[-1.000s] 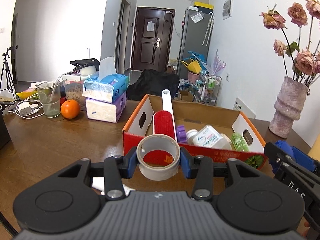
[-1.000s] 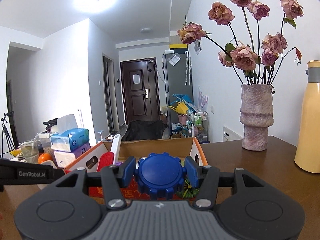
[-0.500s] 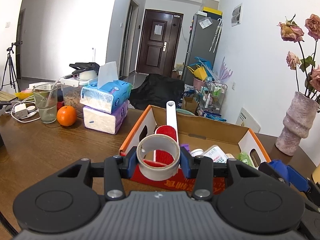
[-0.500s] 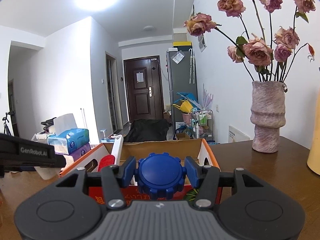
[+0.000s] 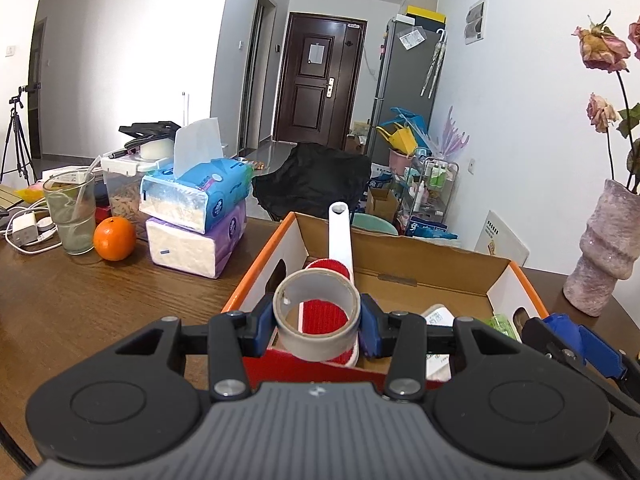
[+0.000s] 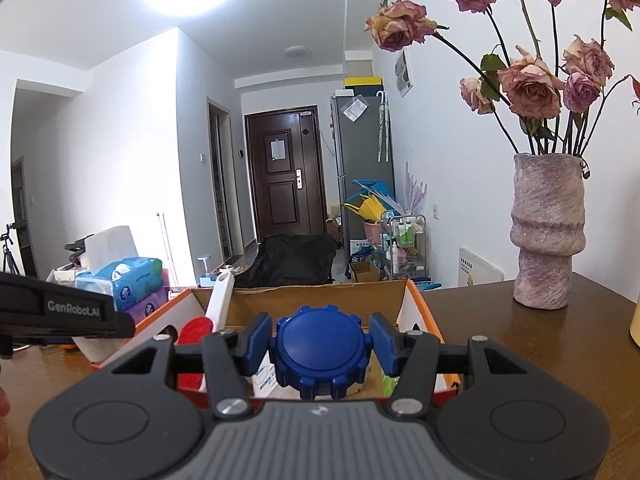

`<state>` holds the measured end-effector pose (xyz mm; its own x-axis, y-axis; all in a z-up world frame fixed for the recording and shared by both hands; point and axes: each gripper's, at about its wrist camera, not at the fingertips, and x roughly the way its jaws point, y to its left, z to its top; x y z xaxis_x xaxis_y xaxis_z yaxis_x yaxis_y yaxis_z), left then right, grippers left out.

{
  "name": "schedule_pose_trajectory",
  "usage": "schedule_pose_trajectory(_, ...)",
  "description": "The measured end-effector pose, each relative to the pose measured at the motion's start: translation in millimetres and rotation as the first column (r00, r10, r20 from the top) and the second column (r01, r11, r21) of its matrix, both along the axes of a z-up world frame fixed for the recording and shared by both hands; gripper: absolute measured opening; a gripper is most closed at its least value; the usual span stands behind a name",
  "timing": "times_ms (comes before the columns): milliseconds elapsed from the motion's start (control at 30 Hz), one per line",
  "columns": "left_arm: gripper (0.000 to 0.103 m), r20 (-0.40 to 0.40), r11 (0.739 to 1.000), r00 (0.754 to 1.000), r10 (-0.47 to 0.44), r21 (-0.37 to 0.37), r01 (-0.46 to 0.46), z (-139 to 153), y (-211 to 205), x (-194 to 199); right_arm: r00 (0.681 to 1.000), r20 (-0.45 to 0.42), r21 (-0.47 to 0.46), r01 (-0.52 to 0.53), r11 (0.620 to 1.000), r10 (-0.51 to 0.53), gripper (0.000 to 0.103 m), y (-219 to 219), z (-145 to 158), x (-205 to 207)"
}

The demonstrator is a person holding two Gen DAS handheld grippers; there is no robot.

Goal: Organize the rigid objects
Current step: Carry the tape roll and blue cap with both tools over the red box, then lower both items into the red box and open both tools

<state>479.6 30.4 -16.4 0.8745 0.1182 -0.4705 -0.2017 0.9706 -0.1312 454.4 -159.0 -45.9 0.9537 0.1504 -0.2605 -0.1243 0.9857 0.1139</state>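
Grey cardboard tape ring (image 5: 316, 316) and blue ridged plastic cap (image 6: 320, 354) above the orange-rimmed cardboard box (image 5: 432, 276).
Left tool (image 5: 316, 322) clamps the ring; right tool (image 6: 320, 344) clamps the cap.

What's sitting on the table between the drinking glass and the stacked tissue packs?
An orange, seen in the left wrist view, between the glass and the tissue packs.

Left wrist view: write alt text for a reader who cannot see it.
The left tool grips a grey tape roll above the near edge of an open cardboard box on a wooden table. A red lint brush lies in the box; stacked tissue packs and an orange sit left.
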Motion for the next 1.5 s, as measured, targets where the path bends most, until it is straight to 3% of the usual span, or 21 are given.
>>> schedule_pose_trajectory(1000,0.045,-0.029,0.999,0.999,-0.015,0.051,0.016,-15,-7,80,1.0,0.0,-0.016,-0.01,1.0,0.01,0.053,-1,-4,73)
schedule_pose_trajectory(1500,0.045,-0.042,0.997,0.999,-0.014,0.073,0.017,-21,-11,96,0.999,-0.027,-0.046,-0.025,0.999,0.024,0.053,2,-8,92)
